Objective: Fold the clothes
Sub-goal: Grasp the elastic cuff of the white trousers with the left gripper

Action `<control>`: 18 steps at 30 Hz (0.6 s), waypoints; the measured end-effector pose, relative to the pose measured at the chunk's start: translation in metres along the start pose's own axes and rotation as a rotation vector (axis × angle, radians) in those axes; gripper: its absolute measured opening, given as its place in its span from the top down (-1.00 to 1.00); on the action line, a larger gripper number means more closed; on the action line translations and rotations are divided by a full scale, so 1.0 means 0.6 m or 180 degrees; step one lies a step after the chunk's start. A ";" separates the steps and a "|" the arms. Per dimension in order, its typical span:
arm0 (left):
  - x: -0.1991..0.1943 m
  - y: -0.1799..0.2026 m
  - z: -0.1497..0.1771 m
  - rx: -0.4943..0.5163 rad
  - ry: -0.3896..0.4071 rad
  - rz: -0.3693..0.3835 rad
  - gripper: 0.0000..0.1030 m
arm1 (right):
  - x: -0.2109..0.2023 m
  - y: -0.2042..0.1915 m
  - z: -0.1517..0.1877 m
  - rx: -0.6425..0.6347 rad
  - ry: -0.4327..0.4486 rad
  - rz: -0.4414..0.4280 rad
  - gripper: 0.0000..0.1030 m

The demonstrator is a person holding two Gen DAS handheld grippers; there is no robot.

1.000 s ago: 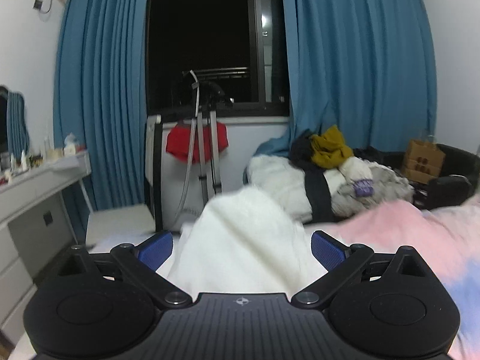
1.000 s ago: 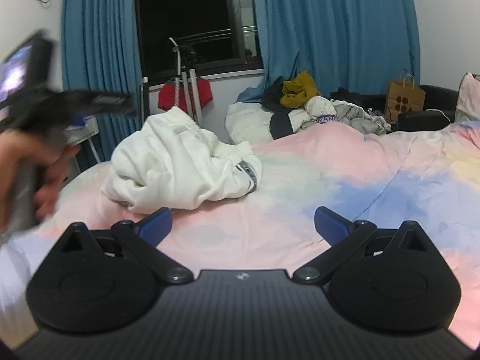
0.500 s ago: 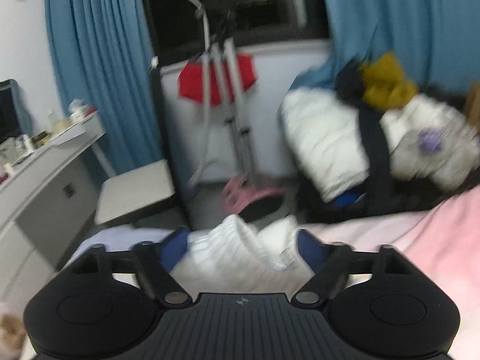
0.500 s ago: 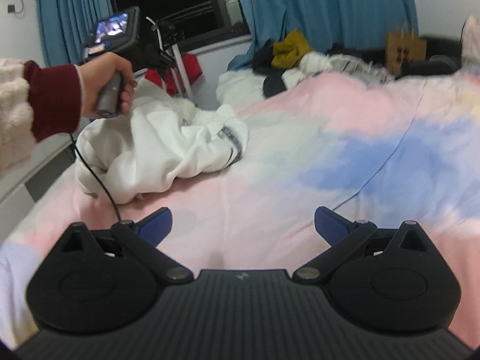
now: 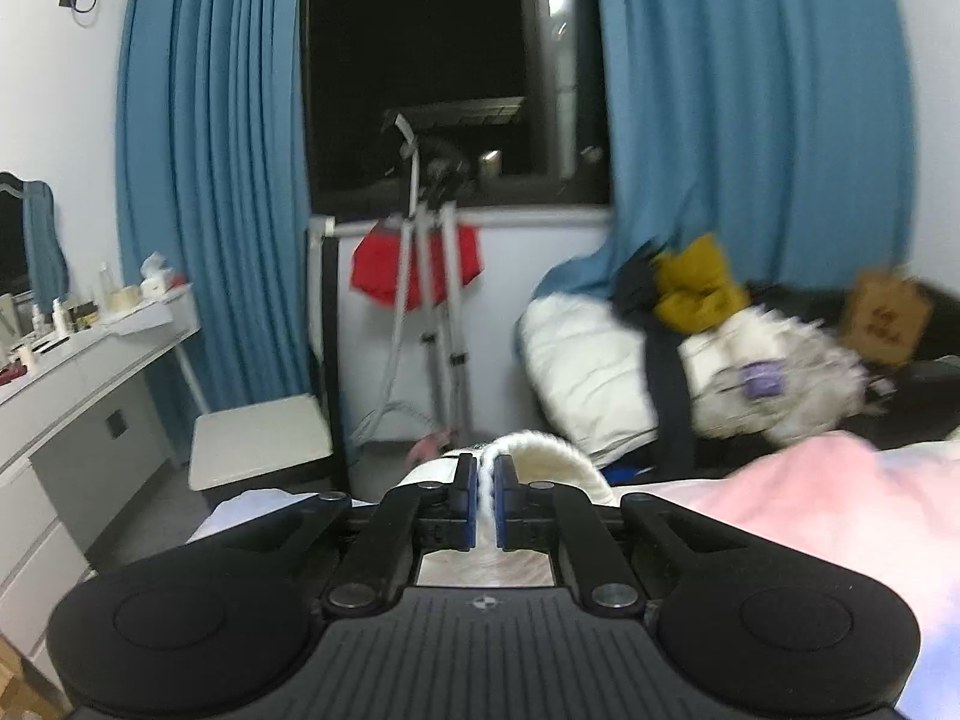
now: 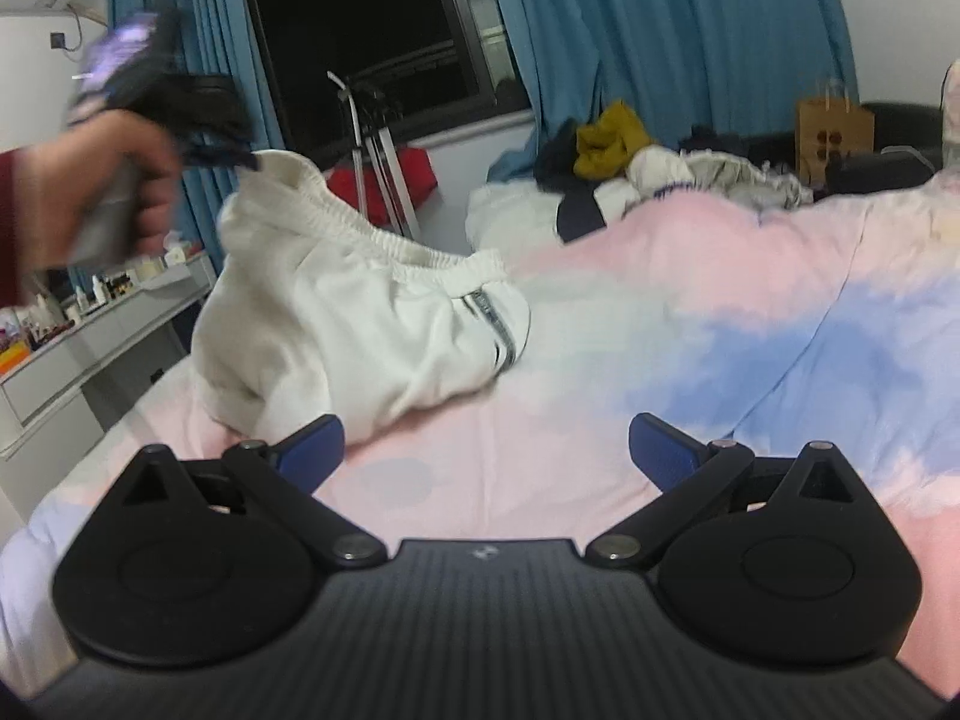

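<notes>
Left gripper (image 5: 486, 495): fingers pressed together on the elastic waistband of the white sweatpants (image 6: 360, 324), holding that band raised above the bed's left edge; the right wrist view shows the person's left hand (image 6: 96, 204) gripping the handle, blurred.

White sweatpants: bunched in a heap near the left edge of the bed (image 6: 690, 312), striped drawstring end trailing toward the middle. Waistband lifted at one point only; legs not laid out, their ends hidden in the heap.

Right gripper (image 6: 483, 447): fingers wide apart, holding nothing, low over the pastel sheet just in front of the heap.

Risks, as judged:
- Single-point hold on stretchy ribbing; a quick lift may pull the band free.
- The garment sits close to the left edge; dragging that way may tip it off the bed.
- Lifting from one point may twist the legs and spoil the fold.
</notes>
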State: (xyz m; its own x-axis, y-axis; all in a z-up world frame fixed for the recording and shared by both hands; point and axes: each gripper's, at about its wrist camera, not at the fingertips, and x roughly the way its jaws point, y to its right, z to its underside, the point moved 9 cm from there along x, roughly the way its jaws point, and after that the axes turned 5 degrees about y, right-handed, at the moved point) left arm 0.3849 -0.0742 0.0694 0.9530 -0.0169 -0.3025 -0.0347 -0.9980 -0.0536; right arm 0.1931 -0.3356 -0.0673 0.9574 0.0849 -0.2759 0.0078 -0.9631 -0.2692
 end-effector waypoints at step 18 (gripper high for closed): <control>-0.376 -0.273 0.419 -0.1106 -0.0644 -0.0123 0.86 | -0.060 -0.078 0.036 -0.0212 -0.0202 0.0024 -1.00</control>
State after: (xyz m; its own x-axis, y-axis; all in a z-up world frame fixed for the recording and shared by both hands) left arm 0.1001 0.1088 -0.0928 0.8719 -0.0012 -0.4896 0.1368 -0.9596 0.2460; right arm 0.1520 -0.2882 -0.0646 0.9374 0.0914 -0.3361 0.0217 -0.9784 -0.2055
